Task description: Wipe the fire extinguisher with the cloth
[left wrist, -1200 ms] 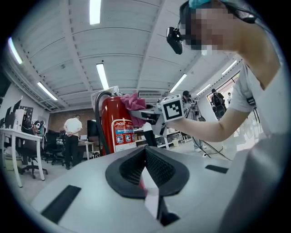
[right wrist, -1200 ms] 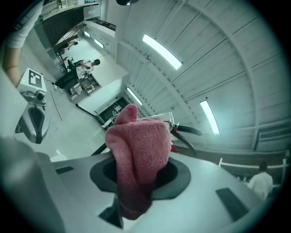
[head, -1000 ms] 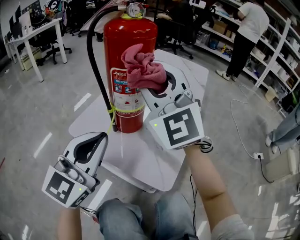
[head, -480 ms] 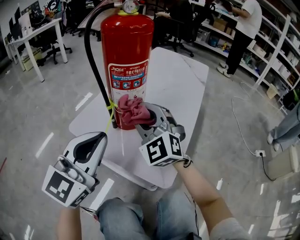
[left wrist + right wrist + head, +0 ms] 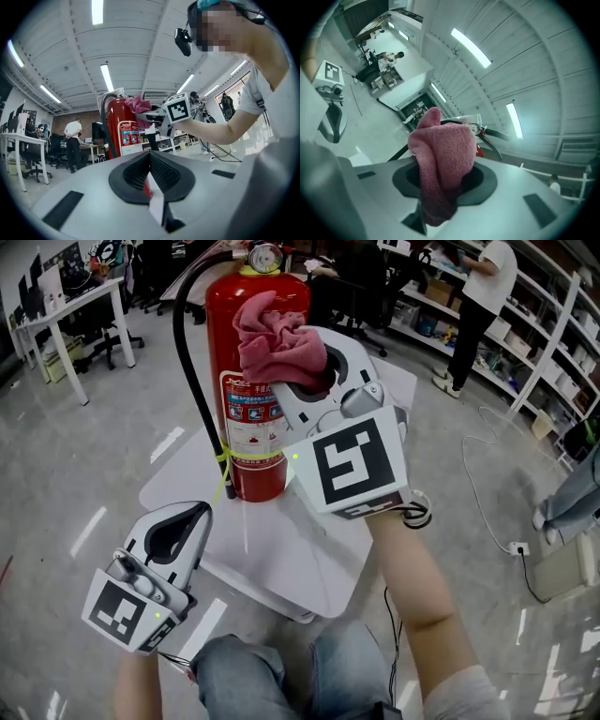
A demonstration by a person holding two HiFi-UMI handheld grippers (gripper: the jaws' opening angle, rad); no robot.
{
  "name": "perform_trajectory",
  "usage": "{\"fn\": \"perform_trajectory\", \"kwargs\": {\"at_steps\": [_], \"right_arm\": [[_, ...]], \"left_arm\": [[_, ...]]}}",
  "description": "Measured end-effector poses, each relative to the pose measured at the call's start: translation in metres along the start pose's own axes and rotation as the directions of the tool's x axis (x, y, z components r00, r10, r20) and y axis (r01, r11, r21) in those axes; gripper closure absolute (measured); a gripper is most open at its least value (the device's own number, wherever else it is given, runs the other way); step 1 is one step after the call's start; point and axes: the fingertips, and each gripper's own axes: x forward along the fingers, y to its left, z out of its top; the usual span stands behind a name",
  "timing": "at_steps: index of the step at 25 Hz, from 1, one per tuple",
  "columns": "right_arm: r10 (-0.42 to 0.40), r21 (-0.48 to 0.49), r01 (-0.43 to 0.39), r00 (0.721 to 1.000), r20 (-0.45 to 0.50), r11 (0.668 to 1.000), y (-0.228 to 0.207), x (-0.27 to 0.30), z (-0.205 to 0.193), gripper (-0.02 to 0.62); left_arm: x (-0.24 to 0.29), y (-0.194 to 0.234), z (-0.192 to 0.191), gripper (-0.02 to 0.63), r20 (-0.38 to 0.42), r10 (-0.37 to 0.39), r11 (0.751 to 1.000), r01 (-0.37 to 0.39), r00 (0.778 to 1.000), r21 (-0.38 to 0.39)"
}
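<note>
A red fire extinguisher point(image 5: 253, 418) stands upright on a low white table point(image 5: 309, 559). Its black hose point(image 5: 190, 381) runs down its left side and its gauge point(image 5: 265, 257) sits on top. My right gripper point(image 5: 307, 381) is shut on a crumpled pink cloth point(image 5: 274, 334), which presses against the upper right of the cylinder. The right gripper view shows the cloth point(image 5: 440, 154) bunched between the jaws, with the gauge point(image 5: 474, 127) just behind. My left gripper point(image 5: 178, 526) hangs shut and holds nothing, low at the table's near left edge. From it, the extinguisher point(image 5: 123, 133) and cloth point(image 5: 137, 104) stand ahead.
Shelving point(image 5: 553, 324) with two people point(image 5: 478, 306) standing at it lines the right side. Desks and chairs point(image 5: 66, 310) stand at the far left. A white cable and plug point(image 5: 511, 549) lie on the floor to the right. The person's knees point(image 5: 281, 671) are just below the table.
The right gripper with the cloth dropped from mid-cylinder to the extinguisher's base, then rose to its upper part. The left gripper has stayed put.
</note>
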Motion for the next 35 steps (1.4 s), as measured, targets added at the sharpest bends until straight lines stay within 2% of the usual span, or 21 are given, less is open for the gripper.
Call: {"fn": "perform_trajectory", "kwargs": {"at_steps": [3, 7, 10, 16, 20, 25, 27, 31, 35], "right_arm": [[0.008, -0.03, -0.008, 1.0, 0.001, 1.0, 0.014, -0.006, -0.012, 0.457], [0.028, -0.042, -0.032, 0.997, -0.076, 0.999, 0.049, -0.017, -0.049, 0.459], [0.076, -0.062, -0.085, 0.987, -0.139, 0.994, 0.086, -0.025, -0.081, 0.459], [0.174, -0.048, -0.19, 0.957, -0.234, 0.981, 0.145, -0.041, -0.134, 0.459], [0.211, -0.044, -0.231, 0.939, -0.271, 0.972, 0.164, -0.046, -0.15, 0.46], [0.298, -0.007, -0.317, 0.898, -0.324, 0.948, 0.188, -0.05, -0.169, 0.46], [0.312, 0.043, -0.314, 0.897, -0.313, 0.948, 0.188, -0.053, -0.166, 0.46], [0.289, 0.17, -0.254, 0.931, -0.224, 0.952, 0.167, -0.056, -0.141, 0.46], [0.283, 0.263, -0.246, 0.952, -0.113, 0.933, 0.148, -0.061, -0.111, 0.46]], "left_arm": [[0.0, 0.001, -0.002, 0.601, -0.003, 0.007, 1.0, -0.007, 1.0, -0.002], [0.002, 0.0, -0.008, 0.601, -0.022, -0.001, 1.0, 0.001, 1.0, -0.007], [0.002, 0.0, -0.006, 0.601, -0.021, 0.002, 1.0, -0.002, 1.0, -0.003], [0.003, -0.007, -0.007, 0.601, -0.03, 0.002, 1.0, -0.002, 1.0, 0.003], [0.0, -0.01, -0.005, 0.601, -0.039, 0.008, 1.0, -0.007, 0.999, 0.009], [-0.005, -0.015, -0.005, 0.601, -0.046, 0.021, 1.0, -0.021, 0.999, 0.013], [-0.008, -0.019, -0.006, 0.601, -0.058, 0.022, 1.0, -0.021, 0.998, 0.013], [-0.008, -0.019, -0.005, 0.601, -0.052, 0.039, 0.999, -0.038, 0.998, 0.033], [0.0, -0.004, -0.003, 0.601, -0.029, 0.04, 0.999, -0.04, 0.999, 0.028]]}}
